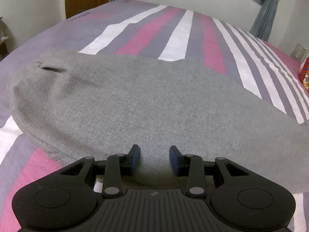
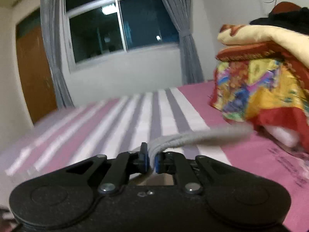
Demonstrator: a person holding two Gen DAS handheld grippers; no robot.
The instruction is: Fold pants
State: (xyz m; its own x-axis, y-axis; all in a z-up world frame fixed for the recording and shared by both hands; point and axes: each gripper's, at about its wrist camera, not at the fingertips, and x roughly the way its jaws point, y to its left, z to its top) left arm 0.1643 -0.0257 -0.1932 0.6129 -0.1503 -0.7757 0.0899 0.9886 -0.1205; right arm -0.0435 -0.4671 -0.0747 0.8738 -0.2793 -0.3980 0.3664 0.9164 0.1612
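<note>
The grey pants [image 1: 135, 100] lie spread across the striped bed [image 1: 173, 29], with a pocket slit at the upper left. My left gripper [image 1: 154, 155] is open, its blue-padded fingers [image 1: 135, 158] low over the near edge of the grey cloth, nothing between them. In the right wrist view, my right gripper [image 2: 152, 159] is shut on a bunched edge of the grey pants [image 2: 193, 136], which stretches off to the right above the bed [image 2: 115, 127]. The view is motion-blurred.
A pile of colourful folded blankets [image 2: 260, 89] sits on the bed at the right. A red box [image 1: 305, 73] is at the bed's right edge. A window with grey curtains [image 2: 119, 25] and a wooden door [image 2: 34, 73] are behind.
</note>
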